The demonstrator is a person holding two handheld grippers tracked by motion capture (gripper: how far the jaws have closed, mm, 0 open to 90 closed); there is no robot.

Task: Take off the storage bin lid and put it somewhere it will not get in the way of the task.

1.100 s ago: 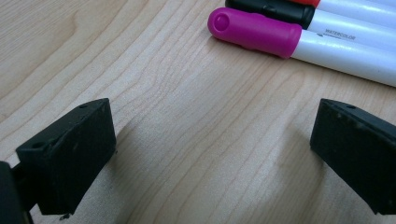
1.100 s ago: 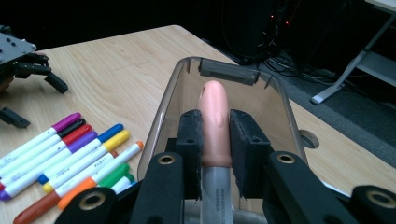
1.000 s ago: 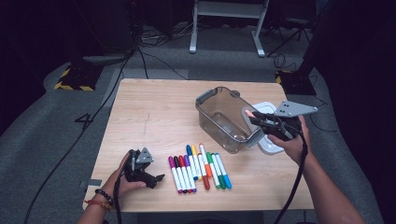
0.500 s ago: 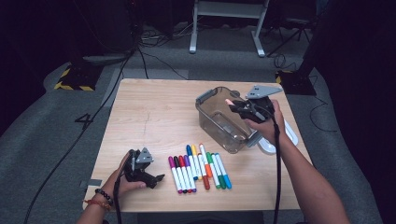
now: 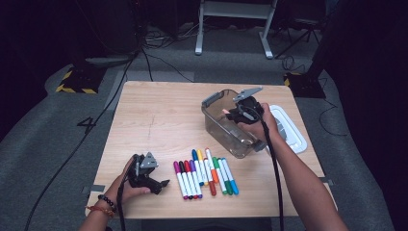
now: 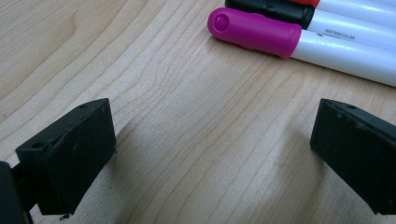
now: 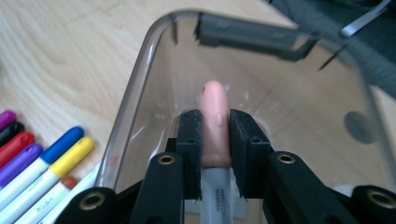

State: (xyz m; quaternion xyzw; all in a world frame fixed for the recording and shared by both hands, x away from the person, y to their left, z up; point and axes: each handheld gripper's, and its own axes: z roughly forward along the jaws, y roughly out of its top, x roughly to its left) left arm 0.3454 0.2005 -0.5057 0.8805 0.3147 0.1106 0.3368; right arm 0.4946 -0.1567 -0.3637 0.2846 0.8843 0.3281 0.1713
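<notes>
Pinching a peach-capped marker (image 7: 215,123), your right gripper (image 5: 230,112) holds it over the clear bin (image 5: 217,126) on the counter (image 5: 154,120). Your left gripper (image 5: 163,185) rests spread beside the marker row (image 5: 204,172), nothing between its jaws.

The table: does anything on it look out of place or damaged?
Nothing stands out. The markers lie in a neat row, the clear bin stands upright with its lid beside it, and the right tool holds a peach-capped marker over the bin.
</notes>
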